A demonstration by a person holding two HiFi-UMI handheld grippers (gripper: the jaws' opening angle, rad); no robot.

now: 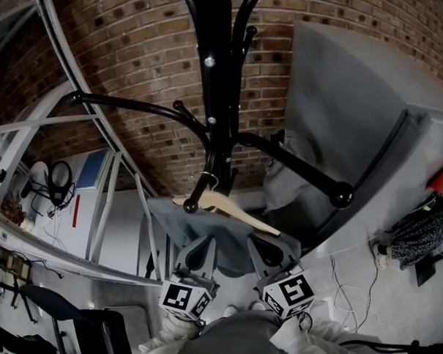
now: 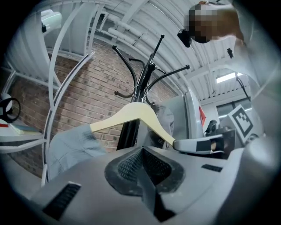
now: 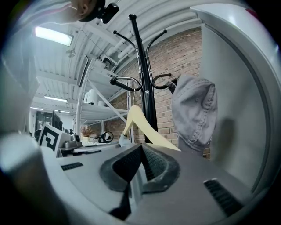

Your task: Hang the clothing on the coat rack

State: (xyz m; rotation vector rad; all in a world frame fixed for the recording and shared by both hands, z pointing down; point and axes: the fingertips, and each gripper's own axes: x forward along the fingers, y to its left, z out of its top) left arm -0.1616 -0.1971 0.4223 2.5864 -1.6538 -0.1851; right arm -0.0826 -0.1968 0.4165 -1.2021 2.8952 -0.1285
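Note:
A black coat rack (image 1: 217, 99) stands against the brick wall. A pale wooden hanger (image 1: 234, 210) hangs by its metal hook on one of the rack's lower arms, with a grey garment (image 1: 176, 222) draped from it. Both grippers are just below the hanger, side by side. My left gripper (image 1: 201, 247) is shut on the garment's cloth, and a strip of fabric shows between its jaws in the left gripper view (image 2: 142, 151). My right gripper (image 1: 260, 246) is shut on the same cloth near the hanger's bare right end (image 3: 141, 147).
A second grey garment (image 1: 283, 170) hangs from the rack's right arm. A tall grey cabinet (image 1: 358, 108) stands close on the right. A white shelving frame (image 1: 95, 141) curves along the left, with a black chair (image 1: 96, 328) below it. Cables (image 1: 351, 291) trail over the floor.

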